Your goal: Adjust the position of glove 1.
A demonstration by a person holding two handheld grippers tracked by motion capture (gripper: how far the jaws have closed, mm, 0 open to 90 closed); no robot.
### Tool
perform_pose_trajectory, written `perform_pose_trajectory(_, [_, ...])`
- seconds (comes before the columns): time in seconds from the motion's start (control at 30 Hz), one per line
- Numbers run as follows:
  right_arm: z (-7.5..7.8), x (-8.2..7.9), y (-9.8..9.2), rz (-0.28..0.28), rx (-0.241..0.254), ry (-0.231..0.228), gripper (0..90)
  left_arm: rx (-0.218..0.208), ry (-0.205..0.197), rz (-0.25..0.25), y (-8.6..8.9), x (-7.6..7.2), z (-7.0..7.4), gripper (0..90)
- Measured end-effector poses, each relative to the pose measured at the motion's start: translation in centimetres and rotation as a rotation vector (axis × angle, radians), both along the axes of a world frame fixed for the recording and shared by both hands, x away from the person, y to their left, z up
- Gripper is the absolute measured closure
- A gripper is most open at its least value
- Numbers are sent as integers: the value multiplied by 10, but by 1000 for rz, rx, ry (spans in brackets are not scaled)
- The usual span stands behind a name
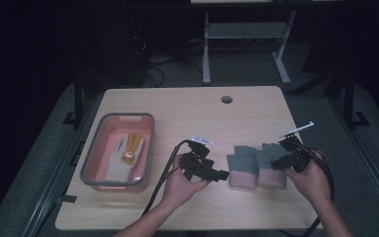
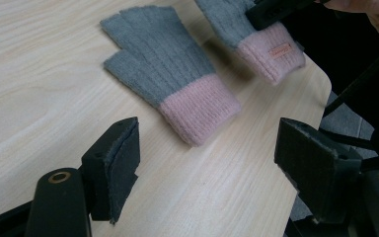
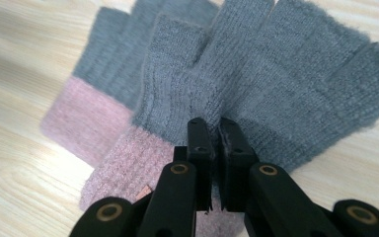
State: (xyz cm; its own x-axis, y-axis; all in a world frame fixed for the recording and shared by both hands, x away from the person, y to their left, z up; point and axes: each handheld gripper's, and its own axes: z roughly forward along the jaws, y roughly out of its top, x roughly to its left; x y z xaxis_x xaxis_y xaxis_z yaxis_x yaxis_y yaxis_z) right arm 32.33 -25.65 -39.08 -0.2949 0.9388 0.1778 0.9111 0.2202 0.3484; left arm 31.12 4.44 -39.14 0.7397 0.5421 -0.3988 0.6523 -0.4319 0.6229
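Two grey knit gloves with pink cuffs lie side by side on the wooden table (image 1: 187, 108). My right gripper (image 1: 276, 163) (image 3: 214, 126) is shut on the grey knit of the right glove (image 1: 271, 170) (image 3: 286, 74), pinching a fold near its middle; in the left gripper view this glove (image 2: 271, 44) hangs partly off the table. The left glove (image 1: 241, 167) (image 2: 168, 69) (image 3: 98, 84) lies flat. My left gripper (image 1: 223, 174) (image 2: 209, 145) stands open just short of that glove's pink cuff, with nothing between its pads.
A grey bin (image 1: 128, 116) with a pink inside stands at the left and holds a white and yellow glove (image 1: 128, 150). A cable hole (image 1: 226, 99) sits near the table's far edge. The table's right edge (image 2: 321, 84) is close to the held glove.
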Motion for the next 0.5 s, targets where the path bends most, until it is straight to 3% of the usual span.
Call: perform_pose_trajectory(0.5, [-2,12,43,51,3,-4,855,-1,-16,21,9,2,3,257])
